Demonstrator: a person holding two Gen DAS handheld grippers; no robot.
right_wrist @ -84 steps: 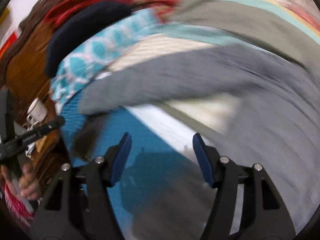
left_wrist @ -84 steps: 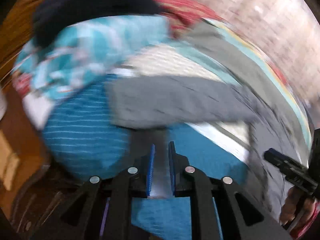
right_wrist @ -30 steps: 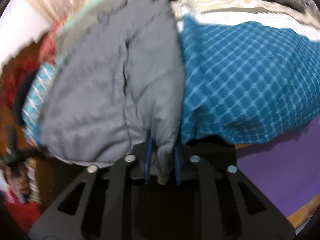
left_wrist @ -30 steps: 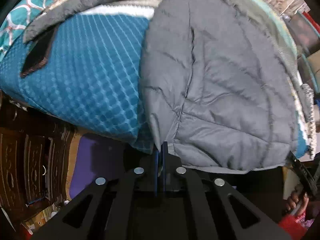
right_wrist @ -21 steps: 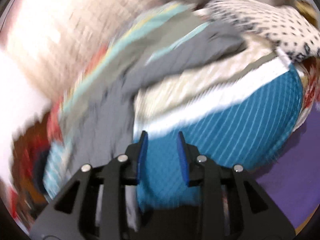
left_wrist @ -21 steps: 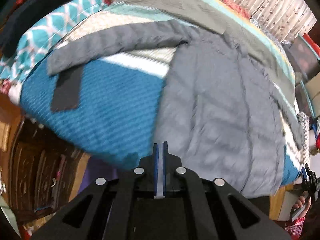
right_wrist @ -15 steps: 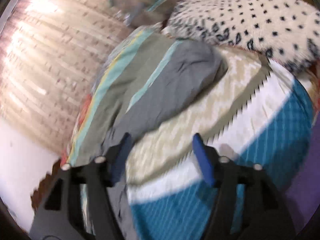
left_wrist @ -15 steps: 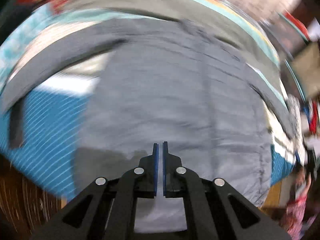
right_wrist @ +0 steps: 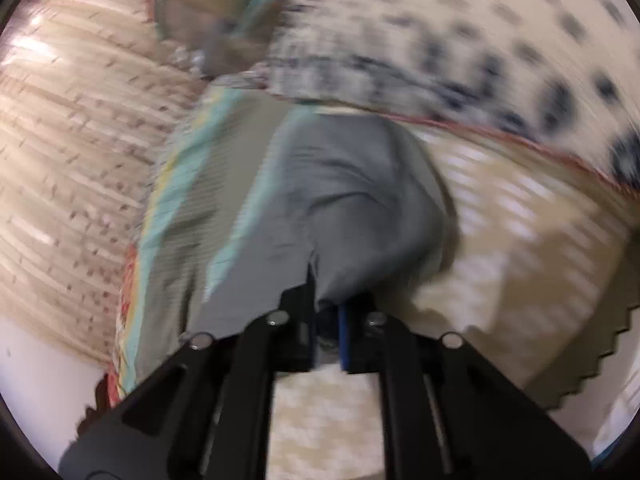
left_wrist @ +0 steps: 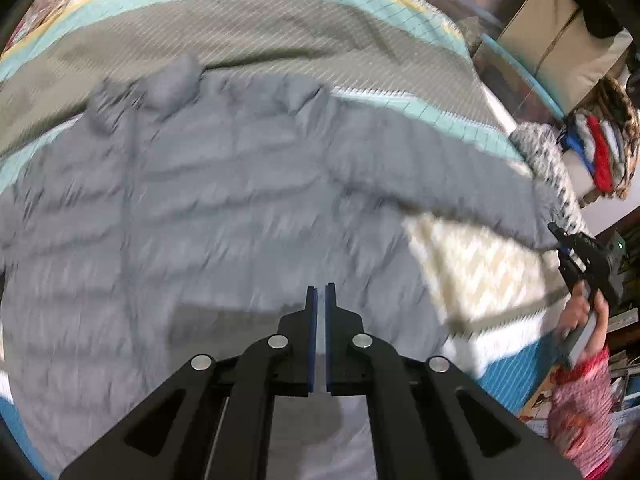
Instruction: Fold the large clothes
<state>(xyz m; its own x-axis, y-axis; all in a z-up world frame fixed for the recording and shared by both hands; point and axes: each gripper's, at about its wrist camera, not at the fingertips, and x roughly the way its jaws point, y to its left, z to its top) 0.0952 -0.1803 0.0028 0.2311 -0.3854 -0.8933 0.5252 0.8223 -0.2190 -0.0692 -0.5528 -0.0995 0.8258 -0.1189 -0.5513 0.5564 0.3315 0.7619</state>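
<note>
A grey puffer jacket (left_wrist: 224, 216) lies spread flat on the bed, collar at the far side. My left gripper (left_wrist: 320, 292) hovers above its lower body, shut with nothing held. The jacket's sleeve (left_wrist: 460, 176) reaches out to the right, where my right gripper (left_wrist: 558, 240) meets its end, held by a person's hand (left_wrist: 580, 312). In the right wrist view the right gripper (right_wrist: 326, 300) has its jaws closing tight on the sleeve end (right_wrist: 360, 200), which sits pinched between the pads. The picture there is blurred.
A striped bedspread (left_wrist: 280, 28) in olive, teal and cream covers the bed. A white blanket with dark spots (right_wrist: 460, 40) lies just beyond the sleeve end. A cardboard box (left_wrist: 552, 28) and a basket of cloth (left_wrist: 600, 152) stand at the far right. A beige curtain (right_wrist: 72, 140) hangs behind the bed.
Both grippers let go of the jacket's bottom hem. The left one swung over the jacket's body, still shut. The right one opened, swept to the sleeve end and shut on it.
</note>
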